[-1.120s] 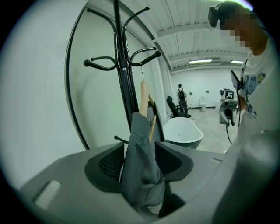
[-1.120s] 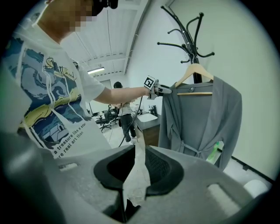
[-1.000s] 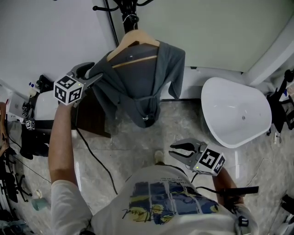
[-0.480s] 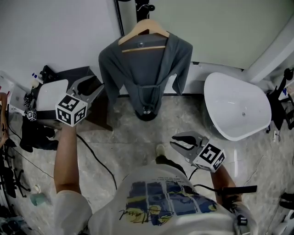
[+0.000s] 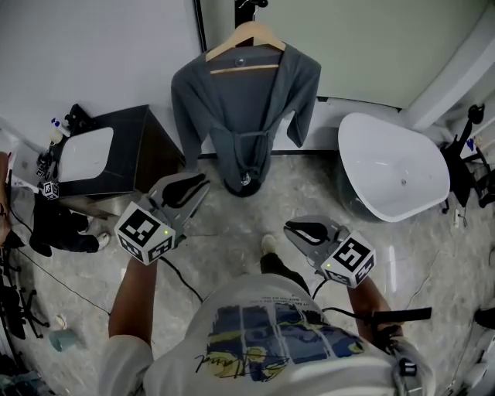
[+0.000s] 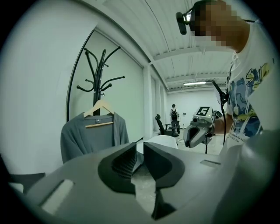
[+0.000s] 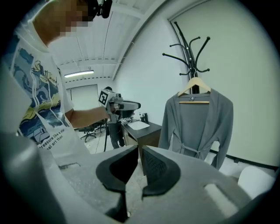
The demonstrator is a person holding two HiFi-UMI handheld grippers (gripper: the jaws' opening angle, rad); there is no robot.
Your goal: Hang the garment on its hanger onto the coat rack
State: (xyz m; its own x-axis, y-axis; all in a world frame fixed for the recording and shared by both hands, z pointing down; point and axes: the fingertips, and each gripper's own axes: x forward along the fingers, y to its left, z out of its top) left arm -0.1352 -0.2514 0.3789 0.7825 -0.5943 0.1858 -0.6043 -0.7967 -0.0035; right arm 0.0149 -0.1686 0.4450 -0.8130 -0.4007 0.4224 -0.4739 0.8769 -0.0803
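The grey garment (image 5: 246, 116) hangs on a wooden hanger (image 5: 246, 42), hooked on the black coat rack (image 5: 249, 6) by the wall. It shows in the left gripper view as the garment (image 6: 89, 140) under the rack (image 6: 99, 70), and in the right gripper view as the garment (image 7: 197, 127). My left gripper (image 5: 199, 182) is low and well back from the garment; its jaws are closing, a narrow gap left, nothing between them (image 6: 140, 146). My right gripper (image 5: 292, 229) sits near my body, empty, jaws together (image 7: 140, 151).
A dark cabinet (image 5: 147, 151) with a white basin top stands left of the rack. A white tub-shaped seat (image 5: 390, 166) is at the right. A black cable (image 5: 178, 278) runs over the marble floor. Bags and clutter line the left edge.
My left gripper has come away from the garment's left shoulder, dropping down and back toward me, and its jaws have narrowed. The garment stays hanging on the rack. The right gripper has hardly moved.
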